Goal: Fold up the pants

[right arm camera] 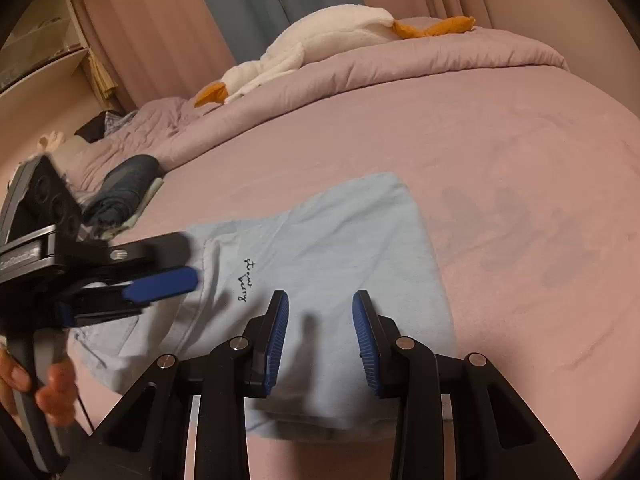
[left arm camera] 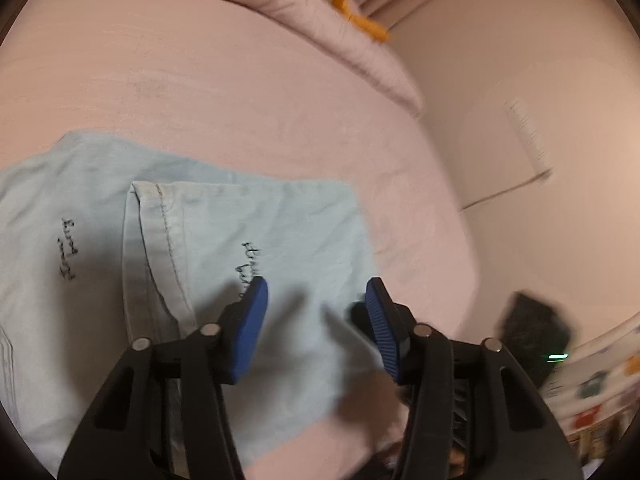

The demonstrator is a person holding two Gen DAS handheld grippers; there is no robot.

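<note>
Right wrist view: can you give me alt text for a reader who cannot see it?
Folded light blue pants lie on a pink bed, with the right hand-held gripper open just above them. The left hand-held gripper reaches in from the left edge, and a white plush goose lies on the duvet behind.

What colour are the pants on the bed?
Pale blue pants with small dark script lettering; clearest in the right wrist view.

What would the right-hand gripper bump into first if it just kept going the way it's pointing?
Most likely the light blue pants lying folded on the pink bed. The right gripper points down at them, jaws apart and empty, though depth is hard to judge.
</note>
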